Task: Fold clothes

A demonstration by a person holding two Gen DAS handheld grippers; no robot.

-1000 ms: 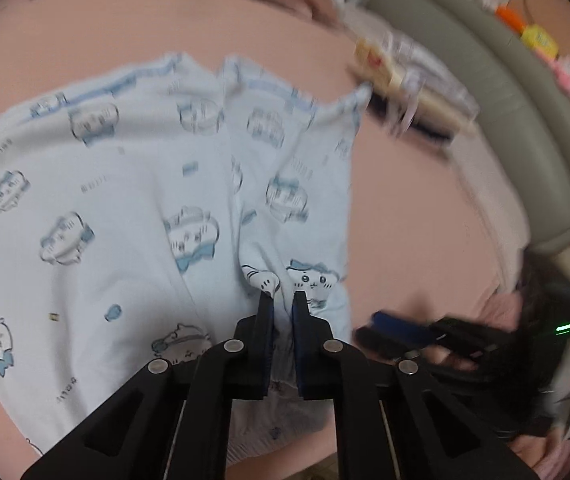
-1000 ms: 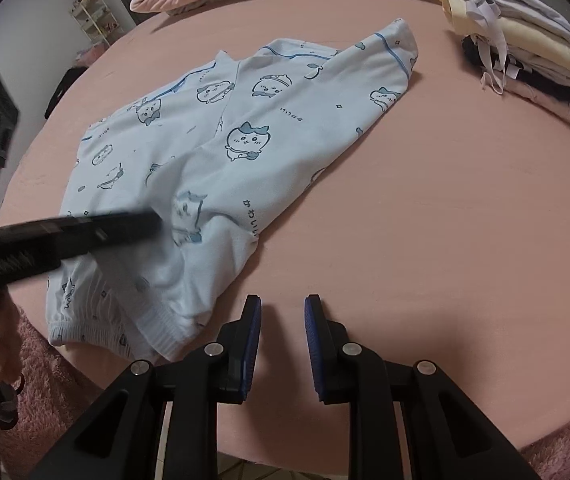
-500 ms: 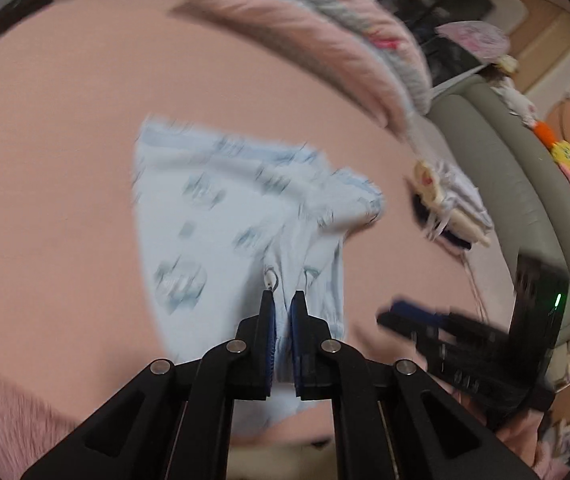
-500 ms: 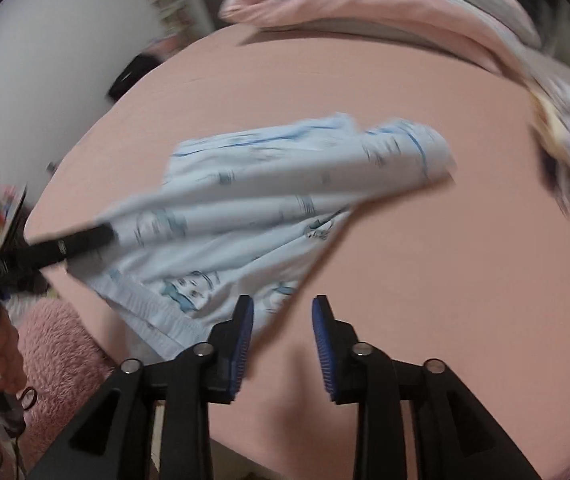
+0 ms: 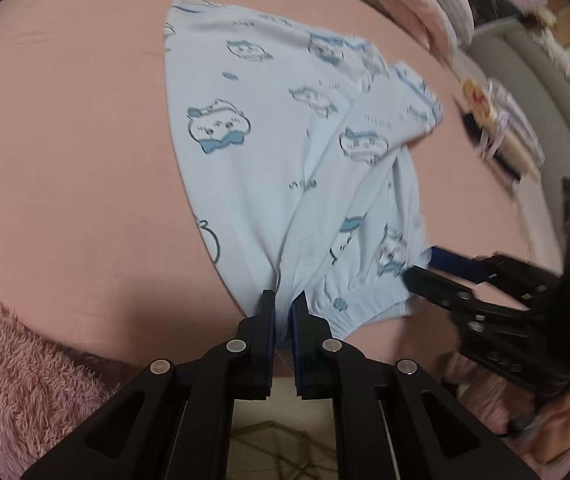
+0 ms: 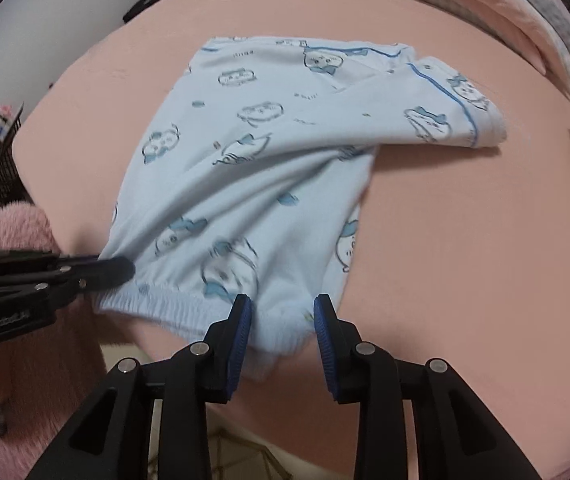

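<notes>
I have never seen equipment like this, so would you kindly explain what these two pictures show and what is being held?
There is no robot here: a person holds a pair of hand-held tongs in each hand, and each pair carries a wide-angle camera looking along its two fingers. One picture is from the left tongs, the other from the right tongs; each pair also shows at the edge of the other's view.

On the pink bed cover lie light blue shorts printed with cartoon animals. A stack of folded clothes sits further off.

The left tongs are shut on the shorts near the elastic waistband. The right tongs have just been opening; the waistband edge lies between their fingers, but they do not press on it.
</notes>
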